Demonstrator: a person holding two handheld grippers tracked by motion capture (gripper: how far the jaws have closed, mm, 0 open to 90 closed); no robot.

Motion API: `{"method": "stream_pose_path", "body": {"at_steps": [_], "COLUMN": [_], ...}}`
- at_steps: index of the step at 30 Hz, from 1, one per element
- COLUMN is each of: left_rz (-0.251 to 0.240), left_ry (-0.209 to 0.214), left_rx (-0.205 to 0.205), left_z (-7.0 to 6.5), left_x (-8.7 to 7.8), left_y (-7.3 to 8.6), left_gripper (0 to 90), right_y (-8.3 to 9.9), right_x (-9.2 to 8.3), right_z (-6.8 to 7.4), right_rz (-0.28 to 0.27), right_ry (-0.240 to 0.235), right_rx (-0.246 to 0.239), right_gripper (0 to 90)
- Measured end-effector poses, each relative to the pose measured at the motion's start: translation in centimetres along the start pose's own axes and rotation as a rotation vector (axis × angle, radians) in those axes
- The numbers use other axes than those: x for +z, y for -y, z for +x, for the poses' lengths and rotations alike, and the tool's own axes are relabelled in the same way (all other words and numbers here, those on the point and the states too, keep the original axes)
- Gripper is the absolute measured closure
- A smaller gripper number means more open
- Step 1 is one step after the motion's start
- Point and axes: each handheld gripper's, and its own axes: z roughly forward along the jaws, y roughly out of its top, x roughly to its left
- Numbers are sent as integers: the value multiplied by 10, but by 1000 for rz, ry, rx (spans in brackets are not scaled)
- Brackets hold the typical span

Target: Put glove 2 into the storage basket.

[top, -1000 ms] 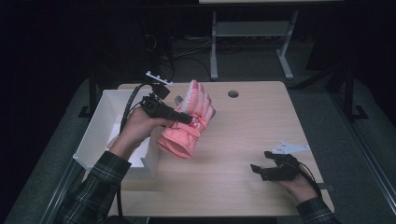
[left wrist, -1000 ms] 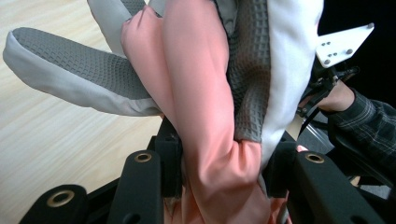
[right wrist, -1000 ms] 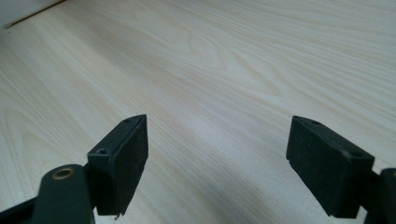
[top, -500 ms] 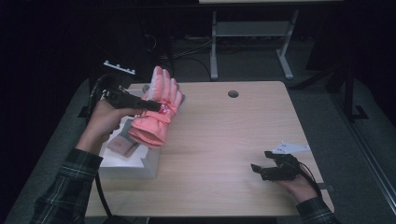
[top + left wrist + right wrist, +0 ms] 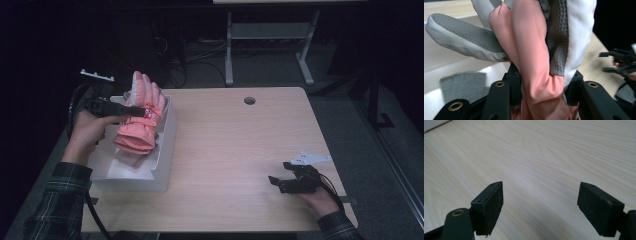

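Gripping one pink glove (image 5: 139,120), left tool (image 5: 131,111) over one box (image 5: 162,150); right tool (image 5: 540,205) wide, empty.

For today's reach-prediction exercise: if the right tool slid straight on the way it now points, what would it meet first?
Most likely nothing soon: the open right tool points left across the bare light wooden table. Farther along stands the white cardboard box, though depth is hard to judge.

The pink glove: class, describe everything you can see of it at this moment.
The pink glove is padded, salmon fabric with pale grey fingers and dark grey waffle-textured grip patches. The left gripper clamps it across the middle, bunching the fabric. It hangs over the white box at the table's left, fingers pointing away from the person, cuff towards them.
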Motion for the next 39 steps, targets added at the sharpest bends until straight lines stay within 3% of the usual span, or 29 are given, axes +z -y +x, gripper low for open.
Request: {"method": "stream_pose_path", "body": {"at_steps": [3,6,12,24,27,30,39], "left_rz": [25,46,101,205,220,202,205], "left_ry": [-40,-50,-47,-46,-44,-25,-20], "left_rx": [-1,-20,-49,-73,-80,-104,-106], "left_z": [10,22,38,52,54,58,64], "left_x": [9,21,47,89,97,100,106], "left_y": [5,12,27,53,59,63,69], "left_gripper": [577,576,576,565,562,558,505], "right_y": [0,0,0,0,0,0,0], "right_x": [0,0,0,-1,-1,-1,-1], "right_z": [0,-1,-1,-1,-1,-1,-1], "right_rz": [1,-1,-7,-6,-7,-8,-8], "right_ry": [-1,1,2,3,3,3,6], "right_rx": [-1,-1,-3,1,-5,-3,1], "right_gripper": [206,206,204,204,205,204,204]}}
